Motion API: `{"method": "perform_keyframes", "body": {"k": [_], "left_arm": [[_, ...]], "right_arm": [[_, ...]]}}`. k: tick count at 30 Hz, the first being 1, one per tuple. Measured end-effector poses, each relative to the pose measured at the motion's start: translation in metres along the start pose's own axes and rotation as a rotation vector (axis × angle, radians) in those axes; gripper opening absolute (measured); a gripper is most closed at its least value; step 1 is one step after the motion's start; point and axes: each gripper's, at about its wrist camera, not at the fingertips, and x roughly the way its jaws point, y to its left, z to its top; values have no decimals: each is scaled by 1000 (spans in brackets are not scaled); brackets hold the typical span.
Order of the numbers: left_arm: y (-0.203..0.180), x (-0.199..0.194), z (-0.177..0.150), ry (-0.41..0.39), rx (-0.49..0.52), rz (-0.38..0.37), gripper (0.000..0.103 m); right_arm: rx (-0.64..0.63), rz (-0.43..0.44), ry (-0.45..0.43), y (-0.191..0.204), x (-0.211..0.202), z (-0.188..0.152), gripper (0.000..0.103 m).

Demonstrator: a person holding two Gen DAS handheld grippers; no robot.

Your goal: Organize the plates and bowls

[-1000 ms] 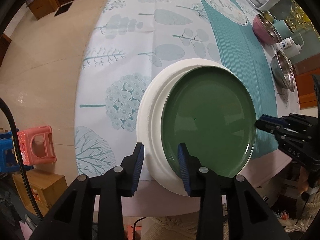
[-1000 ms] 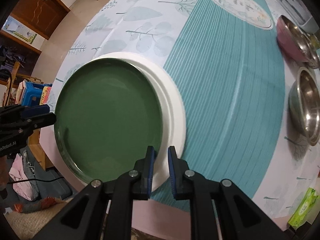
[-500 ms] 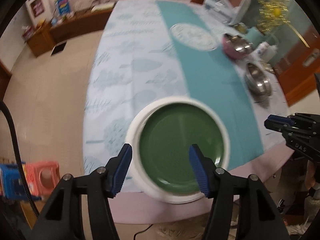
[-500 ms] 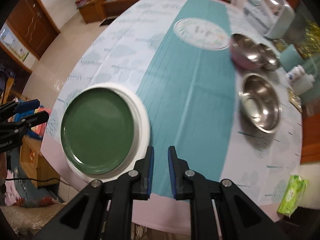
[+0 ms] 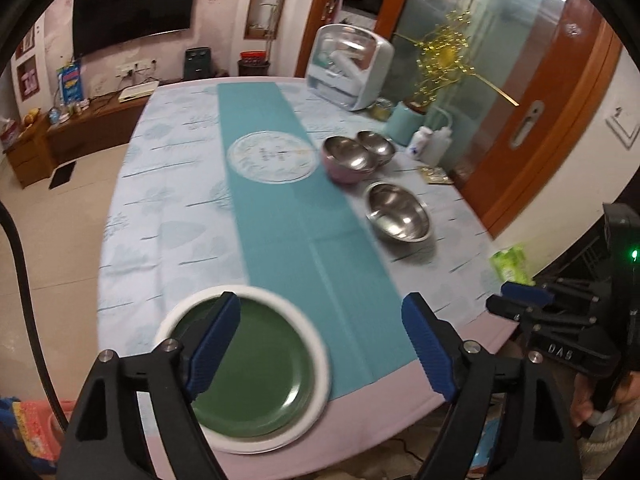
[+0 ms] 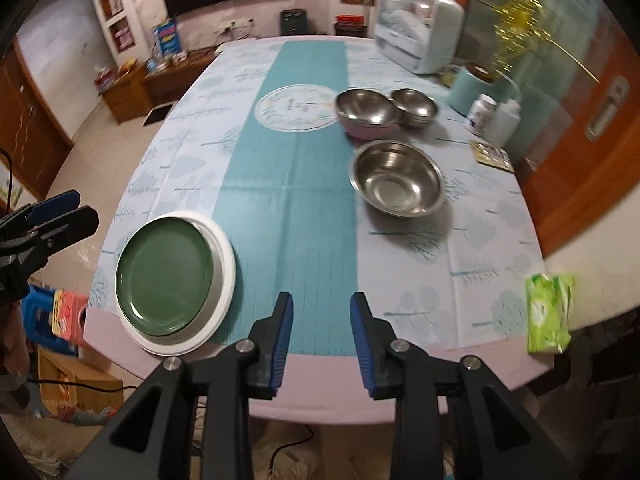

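Gaping wide, left tongs (image 5: 322, 344) hold nothing; right tongs (image 6: 320, 340), lettered "DAS", part-open, empty.

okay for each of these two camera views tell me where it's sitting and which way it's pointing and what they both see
Left wrist: on the left gripper, off the table's near edge, looking down its length; its open fingers frame the green plate; the right gripper shows at right.
Right wrist: on the right gripper, same edge, facing the same way, fingers open; the left gripper shows at left.
Shared: the green plate on the white plate, and the steel bowl.
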Motion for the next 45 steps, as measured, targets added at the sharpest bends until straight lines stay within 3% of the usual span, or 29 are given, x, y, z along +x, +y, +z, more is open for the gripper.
{"method": "perform_keyframes", "body": {"k": [3,10,17,24,33,45], "left_arm": [[-17,5,5,-1,3,-9,82],[-60,34,20,-13,-16,57,83],[-104,87,49,-16,-79,124,85],[-124,147,71,-6,-126,186,85],[-118,212,89,29,-135,286,85],[-100,282,98,128,-150,290,85]], "right_arm": [[22,-1,-19,-17,-6,-3,30],[26,52,-47,-65,0,12,30],[1,95,-41,-132,20,39,30],[-2,154,-27,-190,60,75,30],[37,224,23,-213,121,116,30],[36,224,75,-210,176,145,30]]}}
